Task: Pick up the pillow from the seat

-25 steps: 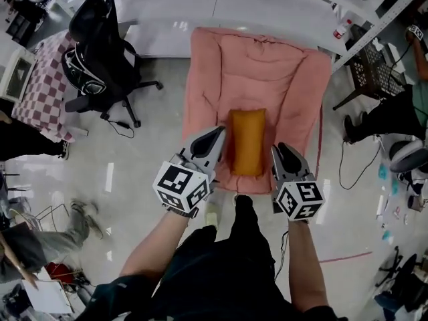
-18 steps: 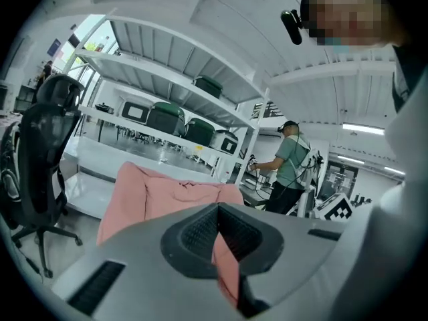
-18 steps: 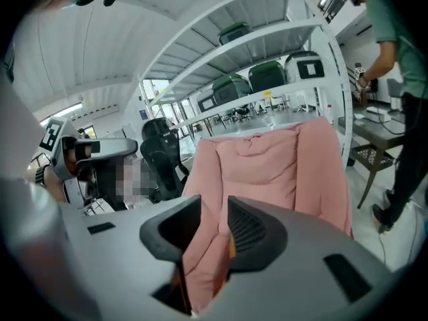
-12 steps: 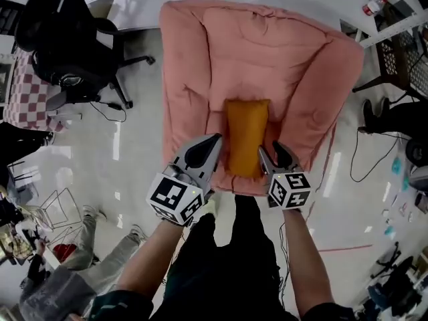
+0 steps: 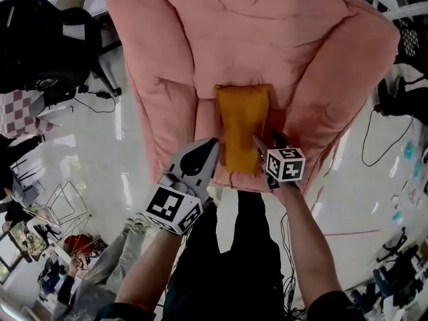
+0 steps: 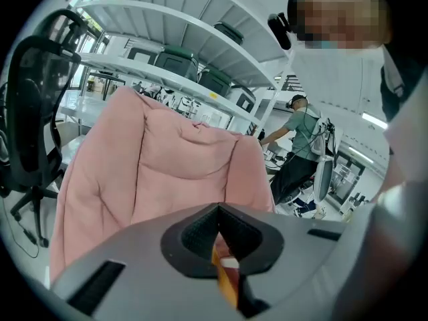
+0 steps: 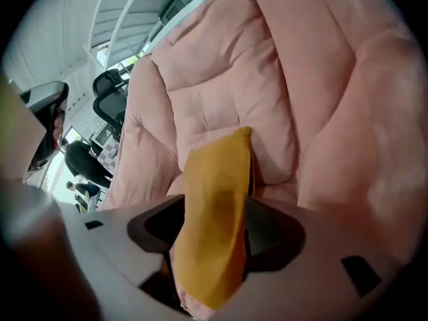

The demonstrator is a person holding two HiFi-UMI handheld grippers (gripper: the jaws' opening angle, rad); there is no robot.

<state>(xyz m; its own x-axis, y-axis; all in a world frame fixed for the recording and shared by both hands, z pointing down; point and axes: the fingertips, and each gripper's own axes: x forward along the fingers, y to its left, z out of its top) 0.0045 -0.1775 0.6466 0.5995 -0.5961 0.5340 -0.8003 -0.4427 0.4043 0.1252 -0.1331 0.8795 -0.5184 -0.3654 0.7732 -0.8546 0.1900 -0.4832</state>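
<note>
An orange pillow (image 5: 242, 126) lies lengthwise on the seat of a pink padded chair (image 5: 267, 39). My right gripper (image 5: 259, 144) is at the pillow's near right corner. In the right gripper view its jaws are opening, and the pillow's edge (image 7: 214, 199) stands between them at the right gripper (image 7: 210, 229). My left gripper (image 5: 211, 144) hovers just left of the pillow's near end, apart from it. In the left gripper view the left gripper (image 6: 217, 209) has its tips together with nothing held. A sliver of pillow (image 6: 227, 283) shows through the slit.
A black office chair (image 5: 40, 52) stands left of the pink chair, and also shows as the office chair (image 6: 30, 112) at the left edge. Shelving (image 6: 180, 52) with bins runs behind. A person in green (image 6: 301, 139) stands at the right. Cables (image 5: 374, 146) lie on the floor.
The camera and both grippers have come forward to the pink chair. The right gripper has reached the pillow's near right corner and spread its jaws around its edge.
</note>
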